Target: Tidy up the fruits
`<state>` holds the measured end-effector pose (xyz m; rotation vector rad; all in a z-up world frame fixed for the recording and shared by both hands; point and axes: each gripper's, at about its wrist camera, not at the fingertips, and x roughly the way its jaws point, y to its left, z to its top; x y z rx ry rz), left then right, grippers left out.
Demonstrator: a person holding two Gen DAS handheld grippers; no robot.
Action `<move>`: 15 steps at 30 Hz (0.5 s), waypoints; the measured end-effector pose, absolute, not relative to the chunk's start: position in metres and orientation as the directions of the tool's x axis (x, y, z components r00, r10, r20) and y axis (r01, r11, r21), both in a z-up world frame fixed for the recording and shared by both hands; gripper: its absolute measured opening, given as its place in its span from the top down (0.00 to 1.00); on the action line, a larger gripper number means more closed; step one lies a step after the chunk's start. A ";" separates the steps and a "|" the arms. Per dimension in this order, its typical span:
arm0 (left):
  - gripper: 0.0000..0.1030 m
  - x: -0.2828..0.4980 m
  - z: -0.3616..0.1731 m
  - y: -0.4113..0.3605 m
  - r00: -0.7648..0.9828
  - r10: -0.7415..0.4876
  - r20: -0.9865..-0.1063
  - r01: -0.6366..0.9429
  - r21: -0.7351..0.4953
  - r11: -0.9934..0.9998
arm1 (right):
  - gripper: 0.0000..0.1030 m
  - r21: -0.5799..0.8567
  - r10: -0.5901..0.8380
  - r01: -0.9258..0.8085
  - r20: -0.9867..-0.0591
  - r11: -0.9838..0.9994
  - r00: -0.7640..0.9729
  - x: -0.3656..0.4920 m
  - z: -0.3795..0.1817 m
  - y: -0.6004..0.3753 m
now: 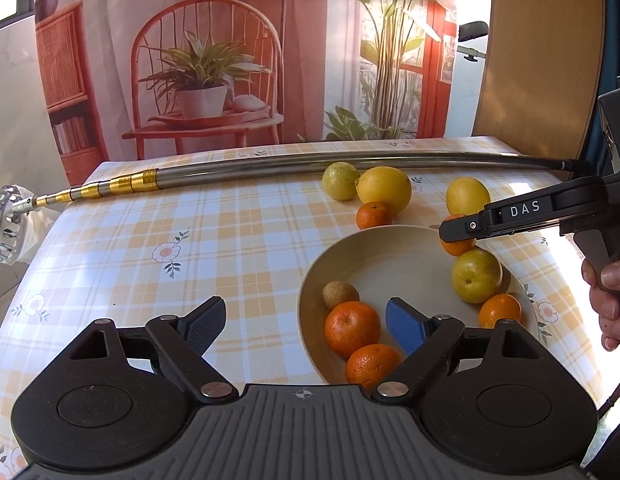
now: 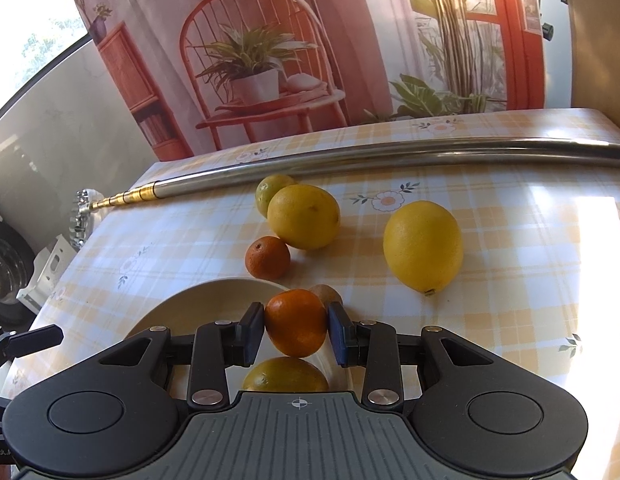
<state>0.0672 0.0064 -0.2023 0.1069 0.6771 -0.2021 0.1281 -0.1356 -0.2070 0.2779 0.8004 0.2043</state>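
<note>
A cream bowl [image 1: 390, 264] holds two mandarins [image 1: 352, 328], a small brown fruit [image 1: 340, 294], a yellow-green fruit [image 1: 476, 276] and a small orange [image 1: 500, 310]. My left gripper [image 1: 305, 324] is open over the bowl's near left rim, with nothing between its fingers. My right gripper [image 2: 295, 332] is shut on a mandarin [image 2: 295, 322] above the bowl's [image 2: 205, 300] far rim. In the left wrist view the right gripper [image 1: 458, 232] reaches in from the right. On the cloth lie two lemons [image 2: 424, 246], a yellow-green citrus [image 2: 271, 190] and another mandarin [image 2: 267, 257].
A long telescopic metal pole [image 1: 269, 170] lies across the back of the checked tablecloth [image 1: 149, 240]. A printed backdrop stands behind the table. A person's hand [image 1: 608, 292] grips the right handle. The table's left edge drops off near the pole's toothed head [image 1: 7, 224].
</note>
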 end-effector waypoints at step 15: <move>0.10 0.067 -0.203 0.009 0.756 -0.145 -0.639 0.211 0.027 0.977 | 0.63 0.322 0.273 -0.056 -0.683 0.945 0.677 0.127 -0.210 -0.136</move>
